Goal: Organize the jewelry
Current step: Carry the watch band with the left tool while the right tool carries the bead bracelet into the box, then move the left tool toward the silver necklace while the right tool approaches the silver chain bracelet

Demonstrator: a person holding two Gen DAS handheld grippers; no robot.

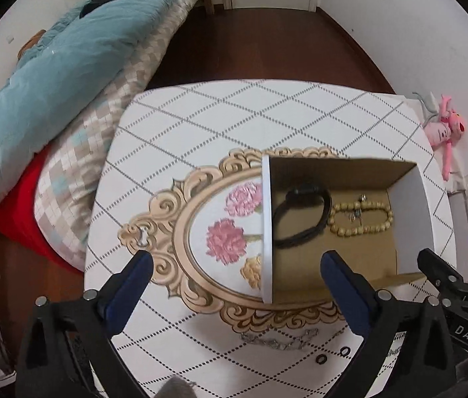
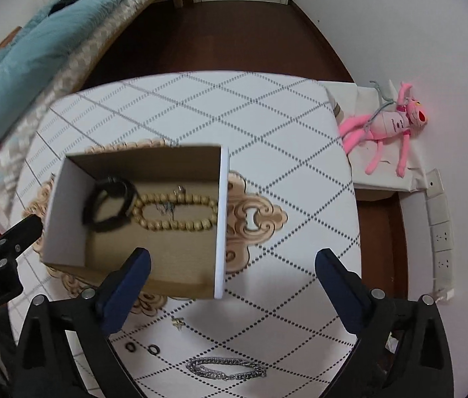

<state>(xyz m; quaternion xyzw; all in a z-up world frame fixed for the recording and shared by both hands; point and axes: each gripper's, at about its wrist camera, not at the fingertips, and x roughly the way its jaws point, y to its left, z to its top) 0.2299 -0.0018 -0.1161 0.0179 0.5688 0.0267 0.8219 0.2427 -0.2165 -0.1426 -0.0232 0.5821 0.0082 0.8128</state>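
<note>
Jewelry is split: beads (image 2: 176,212) and a black band (image 2: 109,204) lie in the box (image 2: 68,205), while the chain (image 2: 225,368) and rings (image 2: 152,349) wait on the table (image 2: 283,126), so both grippers (image 1: 234,288) (image 2: 234,285) hover with fingers spread, empty.

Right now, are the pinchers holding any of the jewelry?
No, nothing is held. The left gripper and the right gripper are both open and empty above the table; the silver chain lies loose there.

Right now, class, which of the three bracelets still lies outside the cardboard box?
The silver chain bracelet, on the table in front of the box; the wooden bead bracelet and the black bracelet lie inside.
</note>
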